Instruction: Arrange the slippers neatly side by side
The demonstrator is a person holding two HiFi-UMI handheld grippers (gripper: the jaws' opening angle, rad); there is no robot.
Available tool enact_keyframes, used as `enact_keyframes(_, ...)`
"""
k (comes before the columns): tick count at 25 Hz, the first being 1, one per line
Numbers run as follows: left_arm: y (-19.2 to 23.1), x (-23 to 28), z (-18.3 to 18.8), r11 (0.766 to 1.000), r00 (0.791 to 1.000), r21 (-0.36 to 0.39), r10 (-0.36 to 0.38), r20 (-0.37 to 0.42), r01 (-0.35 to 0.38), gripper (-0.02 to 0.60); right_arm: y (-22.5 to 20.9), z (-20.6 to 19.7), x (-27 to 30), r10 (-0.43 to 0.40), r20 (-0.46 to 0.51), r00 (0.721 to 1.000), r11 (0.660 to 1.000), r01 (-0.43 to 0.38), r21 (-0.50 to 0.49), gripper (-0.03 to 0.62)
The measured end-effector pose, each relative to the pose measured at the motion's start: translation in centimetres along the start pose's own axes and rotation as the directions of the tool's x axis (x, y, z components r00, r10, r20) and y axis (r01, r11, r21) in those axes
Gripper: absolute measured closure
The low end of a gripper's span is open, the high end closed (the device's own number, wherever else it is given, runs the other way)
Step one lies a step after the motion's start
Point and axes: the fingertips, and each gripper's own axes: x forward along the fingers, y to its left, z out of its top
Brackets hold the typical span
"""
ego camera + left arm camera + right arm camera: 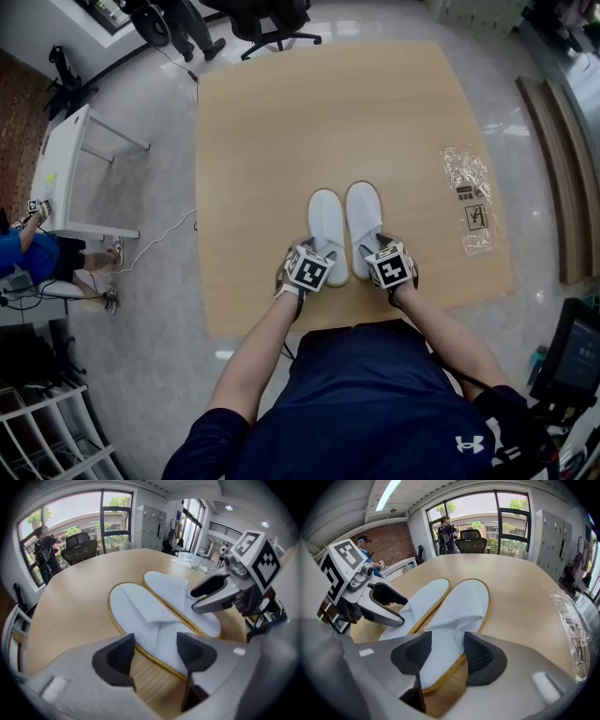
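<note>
Two white slippers with tan rims lie side by side on the wooden table [262, 141], toes pointing away from me. The left slipper [327, 230] [140, 613] has its heel between the fingers of my left gripper [307, 262] [154, 656], which stands open with bare wood showing under it. The right slipper [364, 217] [461, 604] runs back between the pads of my right gripper [386, 261] [445, 657]; its jaws stand wide, straddling the heel, with no clear press on it. Each gripper view also shows the other slipper [180, 595] [419, 604].
A crumpled clear plastic bag [469, 199] [573, 630] lies on the table to the right. An office chair [272, 23] stands beyond the far edge, and a white bench [66, 173] stands on the floor to the left. The table's near edge runs just under my grippers.
</note>
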Motion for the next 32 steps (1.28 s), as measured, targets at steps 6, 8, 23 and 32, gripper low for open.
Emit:
enact_keyframes(6, -0.07, 0.1, 0.71, 0.999, 1.0, -0.028, 0.017, -0.001, -0.017, 0.298, 0.25, 0.57, -0.34, -0.005, 0.001, 1.0, 0.999, 0.005, -0.049, 0.368)
enact_keyframes(8, -0.02, 0.14, 0.71, 0.999, 1.0, -0.046, 0.021, -0.007, -0.021, 0.298, 0.28, 0.72, -0.39, -0.006, 0.003, 1.0, 0.999, 0.006, -0.052, 0.368)
enact_keyframes(23, 0.16, 0.07, 0.66, 0.999, 0.997, 0.014, 0.051, -0.052, -0.05, 0.298, 0.17, 0.69, -0.58, 0.007, 0.007, 1.0, 0.997, -0.006, -0.076, 0.395)
enact_keyframes(32, -0.32, -0.09, 0.95, 0.999, 0.996, 0.019, 0.053, -0.075, -0.051, 0.304, 0.09, 0.48, -0.56, 0.022, 0.02, 1.0, 0.999, -0.021, -0.03, 0.399)
